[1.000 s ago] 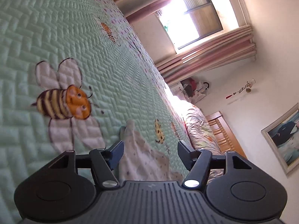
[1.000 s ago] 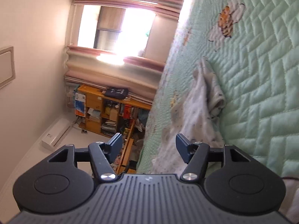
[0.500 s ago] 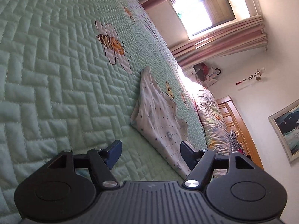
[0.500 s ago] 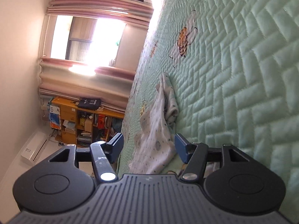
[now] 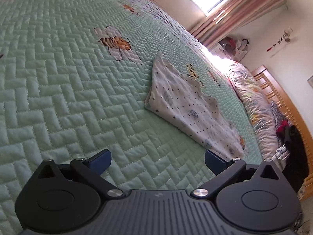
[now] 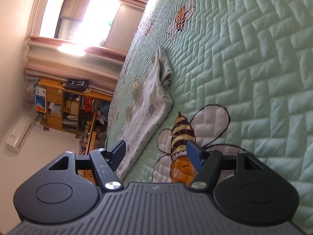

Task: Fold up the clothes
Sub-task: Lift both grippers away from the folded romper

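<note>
A white garment with small dark dots [image 5: 187,105] lies folded into a long strip on the green quilted bedspread [image 5: 58,90]. My left gripper [image 5: 157,162] hovers short of its near end, jaws opening wide, nothing between them. In the right wrist view the same garment [image 6: 148,109] stretches away, its far end bunched. My right gripper [image 6: 156,152] is over the garment's near edge and a bee print [image 6: 183,135], jaws opening, pads pressing on nothing.
Pillows and a rolled floral duvet [image 5: 252,98] lie along the wooden headboard [image 5: 289,105], with dark clothes piled there. A window with striped curtains [image 6: 78,39] and a cluttered wooden shelf [image 6: 64,105] stand beyond the bed's edge.
Both grippers drew back from the garment, which now lies farther ahead and fully released. The left jaws spread much wider; the right jaws widened slightly.
</note>
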The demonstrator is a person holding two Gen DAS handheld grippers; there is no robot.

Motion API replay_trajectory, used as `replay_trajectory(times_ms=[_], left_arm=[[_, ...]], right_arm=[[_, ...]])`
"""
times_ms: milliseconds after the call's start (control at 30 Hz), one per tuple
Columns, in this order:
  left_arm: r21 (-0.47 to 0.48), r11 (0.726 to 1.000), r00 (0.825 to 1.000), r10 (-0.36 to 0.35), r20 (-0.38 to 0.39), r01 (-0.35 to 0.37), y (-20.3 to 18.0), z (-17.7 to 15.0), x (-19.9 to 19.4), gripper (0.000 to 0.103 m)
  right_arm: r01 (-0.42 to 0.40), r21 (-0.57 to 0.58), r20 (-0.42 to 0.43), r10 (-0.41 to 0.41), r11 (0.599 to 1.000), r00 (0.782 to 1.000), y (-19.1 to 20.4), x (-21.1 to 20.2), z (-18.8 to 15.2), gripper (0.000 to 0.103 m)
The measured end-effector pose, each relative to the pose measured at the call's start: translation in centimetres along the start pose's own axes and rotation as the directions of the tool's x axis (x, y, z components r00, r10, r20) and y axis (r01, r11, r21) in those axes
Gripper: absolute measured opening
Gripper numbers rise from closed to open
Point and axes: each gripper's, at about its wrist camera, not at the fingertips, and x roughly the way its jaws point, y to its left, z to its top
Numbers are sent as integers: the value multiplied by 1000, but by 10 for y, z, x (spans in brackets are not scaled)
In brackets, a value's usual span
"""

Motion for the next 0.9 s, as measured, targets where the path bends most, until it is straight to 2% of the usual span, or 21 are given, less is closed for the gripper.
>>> replay_trajectory(times_ms=[67,133,200,233,300,367,433,500,700,833,900], left_arm=[[85,996,1000,20,21,-22,-11,9,-4,102],[123,992,999,20,29,-23,-13,27,-2,102],[77,997,1000,1,-24,1,-5,52,9,102],[30,999,997,-31,-72,33,2,66,17,102],[-56,994,982,-104,-156,96,15,89,36,102],[-104,989,970,-124,-209,104,24,110,60,102],[-111,991,960,-99,-261,72,31,129,83,102],[-119,991,940,-92,-328,56,36,143,107,102],[-122,986,899,-152,-410,112,35,170,153,102],[-130,984,899,-164,-407,120,34,175,163,102],[-69,994,911,-110,-397,90,22,172,159,102]], right_arm=[[-11,-26,-8,11,1000,1000,10,2,0,70],[-14,-56,-19,13,998,1000,20,5,8,73],[12,-91,-28,-14,996,1000,24,10,25,76],[29,-109,-32,-32,994,999,25,12,35,76],[37,-135,-42,-43,990,998,26,20,56,77],[23,-136,-67,-32,990,997,23,29,80,77],[26,-142,-98,-40,989,994,20,41,101,77],[27,-146,-132,-47,989,990,17,53,121,77],[50,-211,-230,-99,976,968,18,91,155,77],[67,-225,-247,-124,972,961,18,113,160,77],[83,-239,-211,-135,967,968,23,112,156,77]])
